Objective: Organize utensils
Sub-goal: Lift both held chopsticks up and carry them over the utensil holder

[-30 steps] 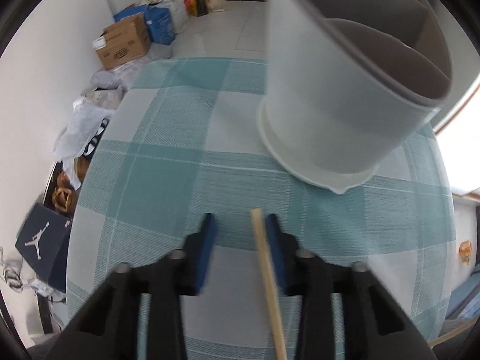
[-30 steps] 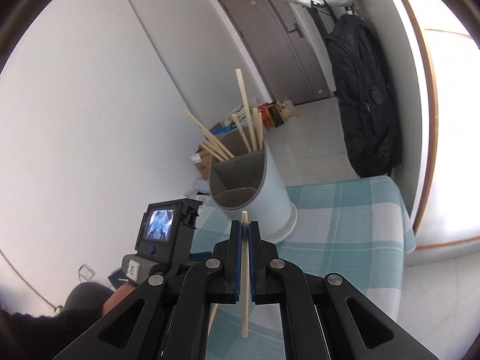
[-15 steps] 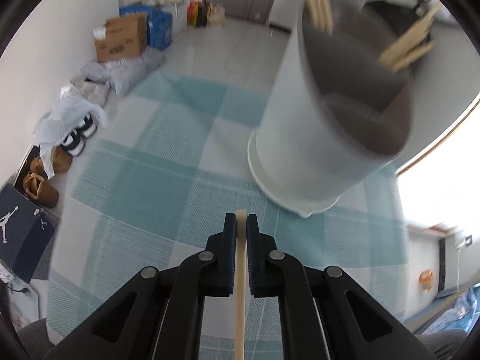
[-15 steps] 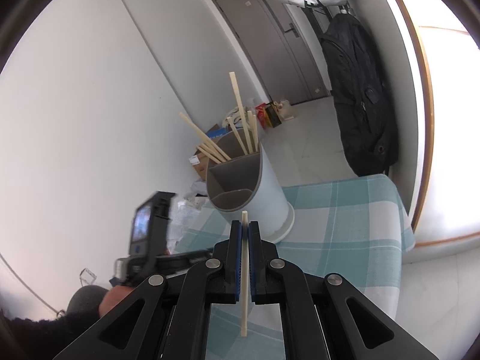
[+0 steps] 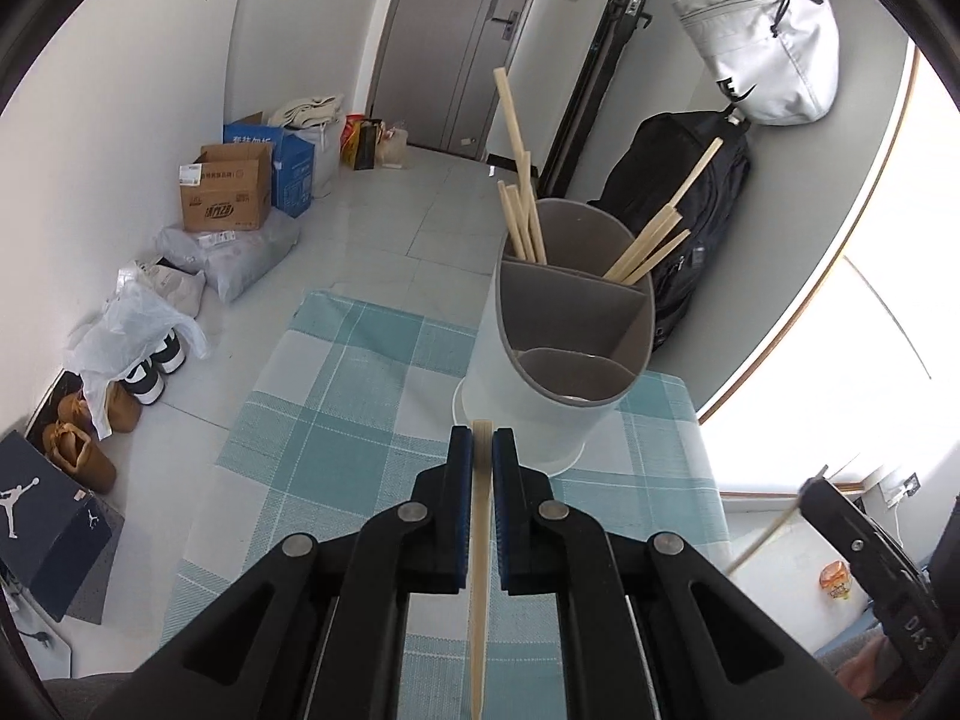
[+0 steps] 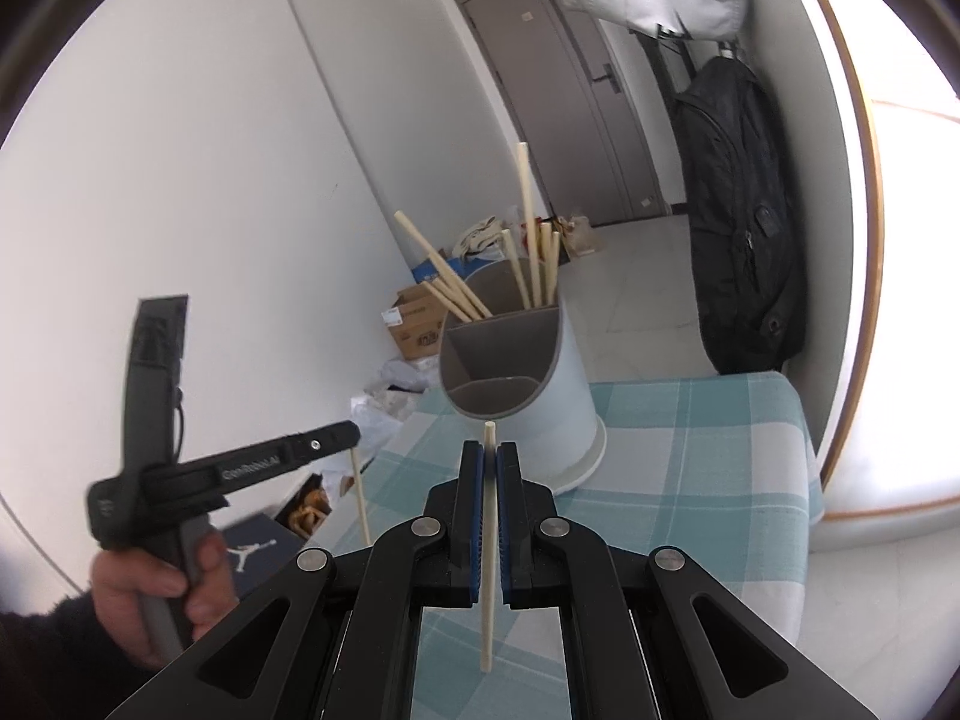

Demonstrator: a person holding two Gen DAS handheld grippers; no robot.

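Left gripper (image 5: pixel 482 450): jaws closed on a pale wooden chopstick (image 5: pixel 479 570) that runs lengthwise between the blue pads, its tip level with the fingertips. Right gripper (image 6: pixel 490 468): jaws closed on a second chopstick (image 6: pixel 489 546), whose tip stands a little clear of the fingertips and whose lower end hangs free below the jaws.

Both grippers are held above a table with a teal and white checked cloth (image 5: pixel 336 396). On the cloth stands the utensil holder (image 5: pixel 540 414), a pale cylinder on a white base with grey partitions inside.

The left wrist view looks down into the holder: the near compartment shows no utensils, while two rear compartments each carry a bundle of chopsticks (image 5: pixel 522 222), one bundle leaning left, the other leaning right. The right wrist view shows the same holder from a lower angle, so the compartment floors are hidden; only the stick tops rise above the rim.

The right wrist view alone shows the person's left hand (image 6: pixel 156 588) gripping the left tool's handle, with its chopstick hanging down off the table edge. The left wrist view alone shows the floor items: a cardboard box (image 5: pixel 225 195), shoes (image 5: pixel 153 369), and a black backpack (image 5: pixel 678 228) with a white bag (image 5: pixel 768 48) above it. Part of the right tool appears at that view's lower right edge.
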